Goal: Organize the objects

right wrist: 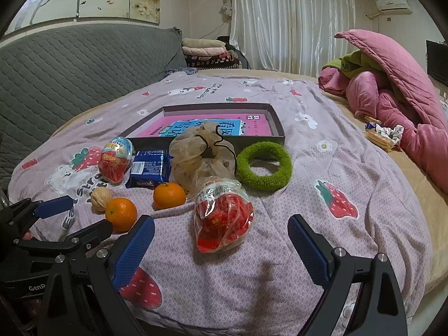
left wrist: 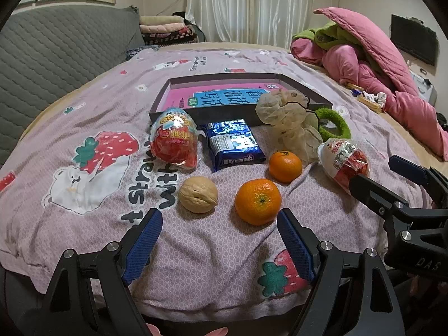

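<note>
Shallow box (right wrist: pixel 277 135) holds only a pink book (right wrist: pixel 252 126)

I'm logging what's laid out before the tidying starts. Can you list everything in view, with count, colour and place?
tray: 1, dark, mid-bed, holding a pink book
egg-shaped snack packs: 2, red and clear, one left, one right
biscuit pack: 1, blue, before the tray
oranges: 2, orange, front
walnut: 1, tan, front left
gauze scrunchie: 1, beige, at the tray's edge
fuzzy ring: 1, green, right of the scrunchie
quilt heap: 1, pink and green, far right
left gripper: open, empty
right gripper: open, empty
</note>
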The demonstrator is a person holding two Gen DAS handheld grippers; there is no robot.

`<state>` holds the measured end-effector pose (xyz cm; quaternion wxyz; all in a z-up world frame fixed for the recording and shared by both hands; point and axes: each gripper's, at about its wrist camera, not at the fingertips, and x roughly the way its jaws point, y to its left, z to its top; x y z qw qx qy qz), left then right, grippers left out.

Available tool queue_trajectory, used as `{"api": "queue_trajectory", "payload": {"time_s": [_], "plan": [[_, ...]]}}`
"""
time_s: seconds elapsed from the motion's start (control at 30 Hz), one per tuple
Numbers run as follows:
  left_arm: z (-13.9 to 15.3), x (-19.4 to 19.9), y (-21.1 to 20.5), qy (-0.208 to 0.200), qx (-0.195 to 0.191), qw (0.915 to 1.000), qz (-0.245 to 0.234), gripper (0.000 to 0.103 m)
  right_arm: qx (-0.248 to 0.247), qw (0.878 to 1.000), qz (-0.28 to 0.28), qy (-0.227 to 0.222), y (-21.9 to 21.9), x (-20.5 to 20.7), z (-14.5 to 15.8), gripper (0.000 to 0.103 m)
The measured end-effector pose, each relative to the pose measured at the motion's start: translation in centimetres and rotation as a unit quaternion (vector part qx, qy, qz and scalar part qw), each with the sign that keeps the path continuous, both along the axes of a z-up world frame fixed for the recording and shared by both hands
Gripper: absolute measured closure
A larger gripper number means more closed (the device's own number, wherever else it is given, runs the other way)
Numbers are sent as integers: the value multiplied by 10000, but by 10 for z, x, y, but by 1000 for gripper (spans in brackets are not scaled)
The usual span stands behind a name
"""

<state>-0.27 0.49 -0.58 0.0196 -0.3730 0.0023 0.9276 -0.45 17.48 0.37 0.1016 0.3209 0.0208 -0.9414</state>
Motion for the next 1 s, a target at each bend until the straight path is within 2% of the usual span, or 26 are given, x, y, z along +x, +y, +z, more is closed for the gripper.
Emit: {"api": "queue_trajectory", "payload": {"time_s": [1.0], "plan": [[1, -1, -6, -47, 14, 10000, 23, 18, 28, 10000, -5, -41, -4, -3, -1, 7]]}}
